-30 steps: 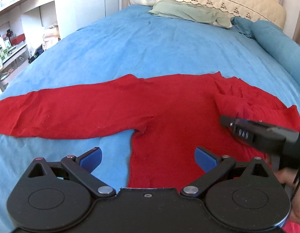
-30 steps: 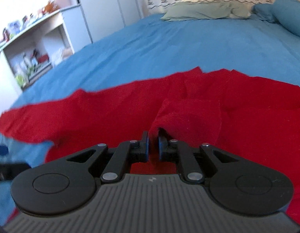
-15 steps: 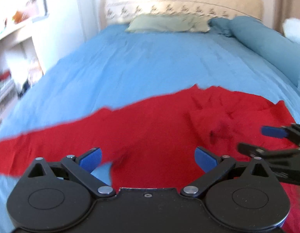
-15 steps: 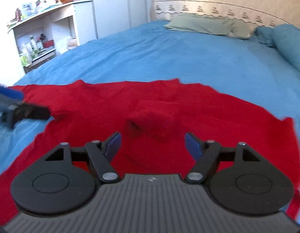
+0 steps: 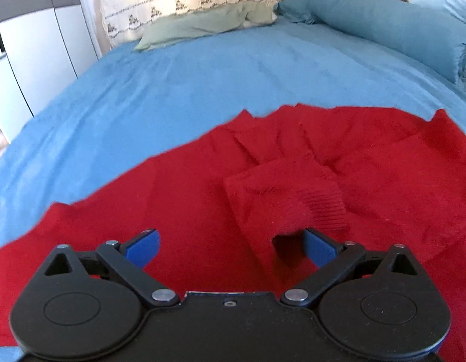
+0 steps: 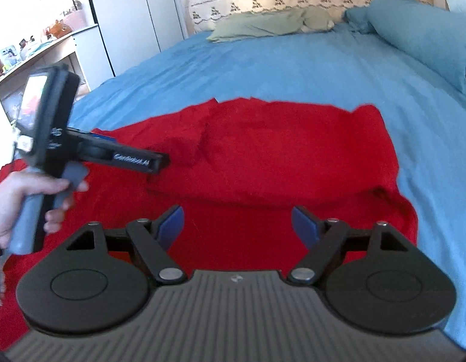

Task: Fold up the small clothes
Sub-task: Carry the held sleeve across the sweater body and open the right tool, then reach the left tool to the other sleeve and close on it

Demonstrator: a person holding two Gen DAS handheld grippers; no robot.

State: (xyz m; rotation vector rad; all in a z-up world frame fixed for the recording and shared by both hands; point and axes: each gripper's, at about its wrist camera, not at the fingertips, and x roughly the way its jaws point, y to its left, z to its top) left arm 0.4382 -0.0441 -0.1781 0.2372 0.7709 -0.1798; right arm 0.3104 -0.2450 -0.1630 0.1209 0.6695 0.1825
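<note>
Sweater point(image 5: 368, 163): red, spread on the blue bed point(image 5: 172, 84), long axis left to right, one ribbed cuff point(image 5: 320, 205) folded onto its body.
Left gripper point(image 5: 230, 246): wide apart, empty, cuff directly ahead, nearer.
Right gripper point(image 6: 237, 223): wide apart, empty, over the near edge.
</note>
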